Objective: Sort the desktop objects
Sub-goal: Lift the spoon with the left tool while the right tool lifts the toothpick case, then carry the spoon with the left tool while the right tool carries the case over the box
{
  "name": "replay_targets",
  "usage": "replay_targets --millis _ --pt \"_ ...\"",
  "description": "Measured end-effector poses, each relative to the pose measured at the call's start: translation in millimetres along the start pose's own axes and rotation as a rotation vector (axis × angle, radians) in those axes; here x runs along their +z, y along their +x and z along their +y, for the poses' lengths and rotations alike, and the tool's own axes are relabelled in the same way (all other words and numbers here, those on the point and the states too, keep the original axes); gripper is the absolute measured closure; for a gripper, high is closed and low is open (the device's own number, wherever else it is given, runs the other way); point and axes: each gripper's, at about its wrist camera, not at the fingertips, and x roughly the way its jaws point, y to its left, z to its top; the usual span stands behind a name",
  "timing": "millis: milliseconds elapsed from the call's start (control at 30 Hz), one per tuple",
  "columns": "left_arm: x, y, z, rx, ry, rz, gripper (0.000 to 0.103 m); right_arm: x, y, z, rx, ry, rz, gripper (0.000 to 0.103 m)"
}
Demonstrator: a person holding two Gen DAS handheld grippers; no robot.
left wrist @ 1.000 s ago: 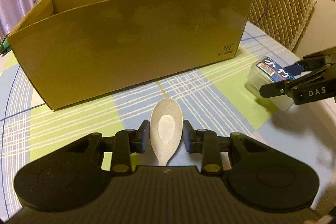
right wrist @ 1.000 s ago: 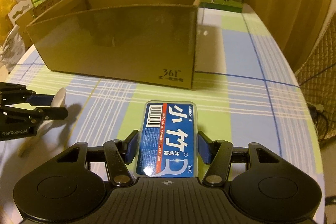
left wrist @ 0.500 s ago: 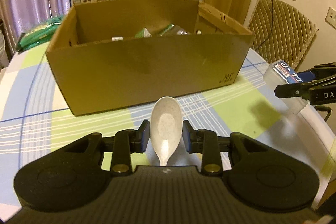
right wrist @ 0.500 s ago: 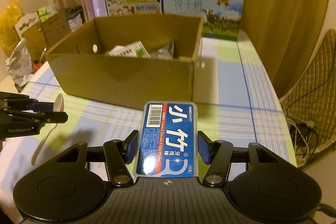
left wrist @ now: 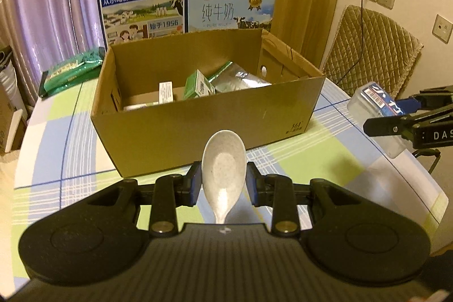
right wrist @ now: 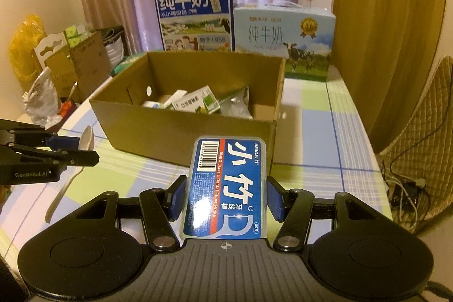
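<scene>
My left gripper (left wrist: 223, 183) is shut on a speckled white spoon (left wrist: 223, 169), bowl pointing forward, held above the table in front of the open cardboard box (left wrist: 215, 129). My right gripper (right wrist: 226, 194) is shut on a clear dental floss pick box (right wrist: 228, 186) with a blue label, also raised before the cardboard box (right wrist: 184, 137). Inside the carton lie several small packets and a green-white package (left wrist: 199, 84). Each gripper shows in the other's view: the right gripper (left wrist: 396, 120) at the far right, the left gripper (right wrist: 73, 150) with the spoon (right wrist: 86, 139) at the far left.
Two milk cartons (left wrist: 141, 13) (right wrist: 283, 41) stand behind the box on the checked tablecloth (left wrist: 297, 160). A green packet (left wrist: 70, 70) lies at the back left. A padded chair (left wrist: 371, 47) stands to the right, with cables (right wrist: 405, 186) on the floor. Bags and boxes (right wrist: 56, 70) crowd the left.
Both grippers have risen with their loads, so the cardboard box's inside and its contents now show from above. The grips on the spoon and floss box are unchanged.
</scene>
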Motion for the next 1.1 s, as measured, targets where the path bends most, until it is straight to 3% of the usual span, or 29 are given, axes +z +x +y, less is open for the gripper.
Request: replay_targets --millis 767,1100 --pt "41.7 -19.6 -9.0 0.038 0.075 0.025 0.075 28.5 -16.2 -10.3 0.006 -0.026 -0.051 0.048" --pt "94.0 -9.7 17.5 0.07 0.073 0.007 0.075 68.3 5.0 -16.7 0.003 -0.056 -0.067 0.048"
